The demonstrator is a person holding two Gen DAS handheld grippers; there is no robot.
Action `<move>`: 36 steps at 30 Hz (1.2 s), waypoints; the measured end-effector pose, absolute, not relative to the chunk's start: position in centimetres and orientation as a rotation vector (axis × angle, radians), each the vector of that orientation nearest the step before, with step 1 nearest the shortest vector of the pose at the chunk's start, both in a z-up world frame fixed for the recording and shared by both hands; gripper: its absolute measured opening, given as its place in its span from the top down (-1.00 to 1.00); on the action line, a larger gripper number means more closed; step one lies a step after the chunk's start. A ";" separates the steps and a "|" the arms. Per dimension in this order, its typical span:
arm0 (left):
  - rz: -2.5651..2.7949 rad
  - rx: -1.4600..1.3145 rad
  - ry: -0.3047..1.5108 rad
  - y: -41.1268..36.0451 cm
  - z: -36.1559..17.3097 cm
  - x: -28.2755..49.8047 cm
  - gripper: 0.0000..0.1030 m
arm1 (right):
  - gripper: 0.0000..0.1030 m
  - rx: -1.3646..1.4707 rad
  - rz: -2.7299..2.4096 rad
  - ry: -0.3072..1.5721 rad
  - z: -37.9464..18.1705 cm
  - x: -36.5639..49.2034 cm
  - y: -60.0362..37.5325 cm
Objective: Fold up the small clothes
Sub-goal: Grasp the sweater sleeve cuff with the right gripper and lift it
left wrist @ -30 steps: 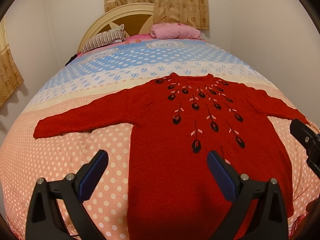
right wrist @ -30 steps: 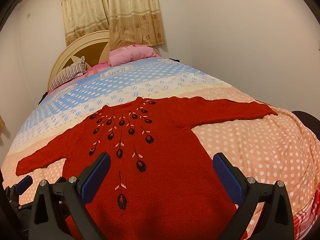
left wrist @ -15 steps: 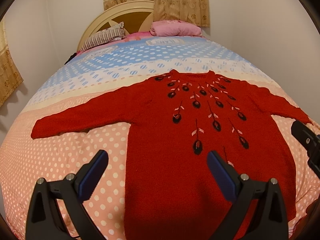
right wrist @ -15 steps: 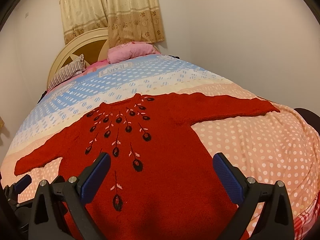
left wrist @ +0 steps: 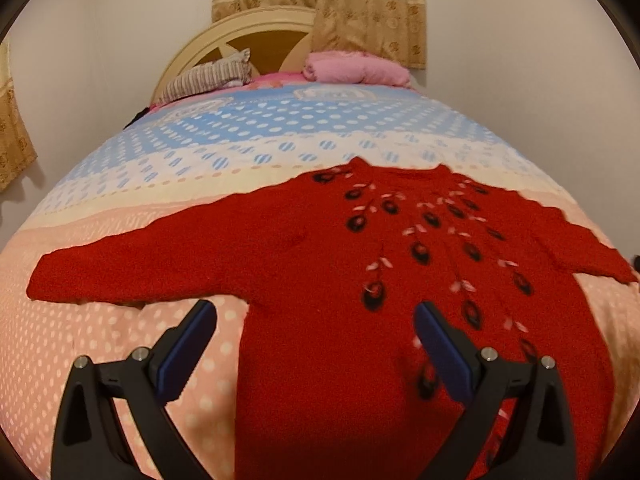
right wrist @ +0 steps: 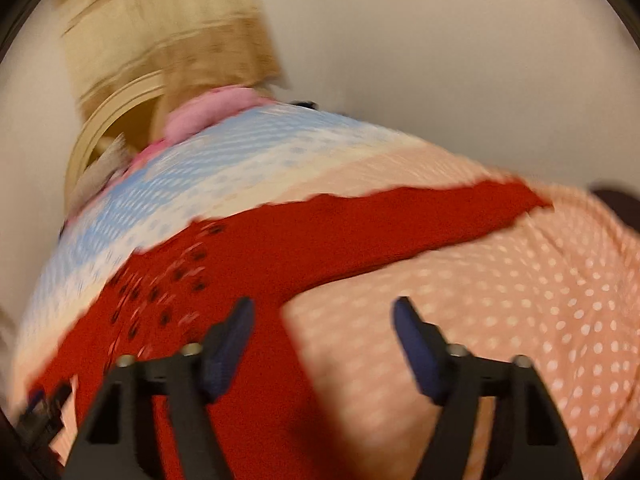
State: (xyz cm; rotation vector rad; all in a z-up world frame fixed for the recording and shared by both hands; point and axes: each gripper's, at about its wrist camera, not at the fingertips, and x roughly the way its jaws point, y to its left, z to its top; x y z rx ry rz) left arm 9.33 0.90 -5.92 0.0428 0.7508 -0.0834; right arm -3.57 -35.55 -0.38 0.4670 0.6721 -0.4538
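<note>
A small red knit sweater (left wrist: 320, 264) with black and pink leaf motifs lies flat, front up, on the bed, both sleeves spread out. My left gripper (left wrist: 314, 320) is open and empty, hovering over the sweater's left side below the left armpit. In the blurred right wrist view the sweater (right wrist: 320, 232) shows with its right sleeve (right wrist: 460, 208) stretched to the right. My right gripper (right wrist: 322, 320) is open and empty above the right armpit, its left finger over the body and its right finger over the bedspread.
The bed has a dotted bedspread (left wrist: 100, 340), peach near me, cream and blue farther off. A striped pillow (left wrist: 208, 78) and a pink pillow (left wrist: 356, 68) lie by the cream headboard (left wrist: 240, 28). Walls flank the bed, curtains (left wrist: 344, 4) hang behind.
Both grippers moved forward and lower over the sweater. The right gripper swung quickly right toward the right sleeve and narrowed its opening; its view is now blurred. The sweater has not moved.
</note>
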 end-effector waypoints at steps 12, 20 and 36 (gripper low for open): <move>-0.045 -0.145 0.873 3.5 -10.2 12.6 -0.97 | -0.17 0.949 -0.789 0.666 -6.1 -5.6 -61.7; -0.029 -0.104 0.899 2.7 -10.9 13.1 -1.00 | 0.46 1.015 -0.752 0.717 -9.0 -2.7 -64.7; -0.084 -0.111 0.871 3.7 -9.6 12.6 -1.00 | 0.89 0.467 -0.628 0.578 3.4 1.3 -51.2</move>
